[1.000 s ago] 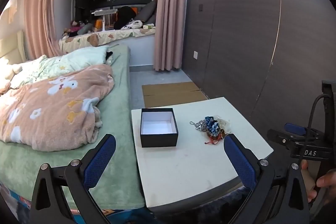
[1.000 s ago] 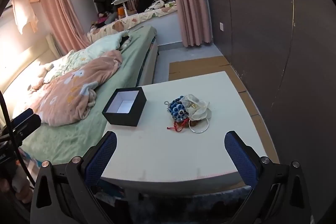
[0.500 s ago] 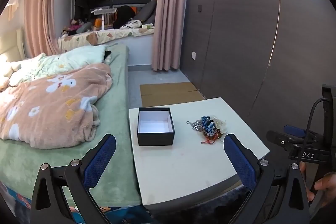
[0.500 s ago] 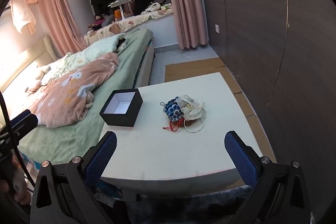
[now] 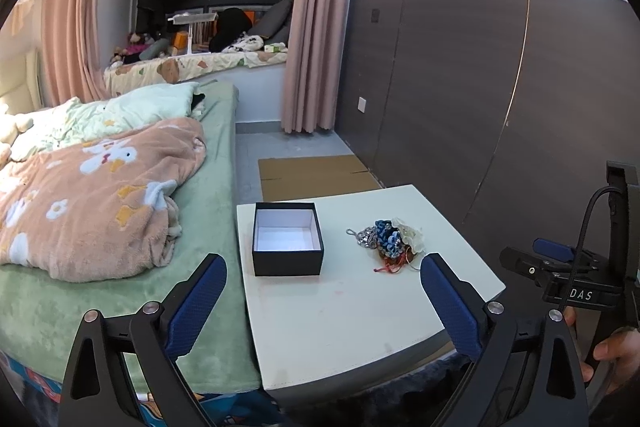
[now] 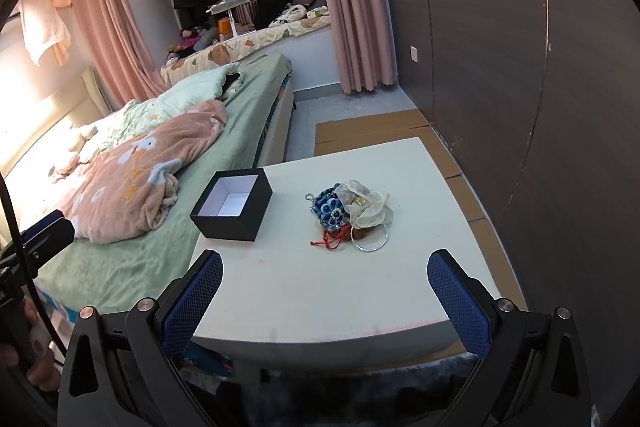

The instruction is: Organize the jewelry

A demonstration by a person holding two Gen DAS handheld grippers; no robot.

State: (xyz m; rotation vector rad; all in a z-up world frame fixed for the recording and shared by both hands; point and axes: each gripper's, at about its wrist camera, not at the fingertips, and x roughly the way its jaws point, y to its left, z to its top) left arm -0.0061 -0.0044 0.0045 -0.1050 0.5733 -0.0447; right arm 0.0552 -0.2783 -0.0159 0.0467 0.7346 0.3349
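Note:
An open black box with a white inside stands on the left part of a small white table. To its right lies a pile of jewelry: blue beads, a cream fabric flower, red cord and a silver bangle. My left gripper hangs open over the table's near edge, well short of the box. My right gripper is also open, above the front edge, nothing between its fingers. The right gripper's body shows at the left view's right side.
A bed with a green sheet and a pink flowered blanket touches the table's left side. A dark panelled wall runs along the right. Flat cardboard lies on the floor beyond the table. A person's hand holds the right gripper.
Both views have drawn back slightly from the table; the box and jewelry pile look a little farther off. Nothing on the table moved, and both grippers stayed open.

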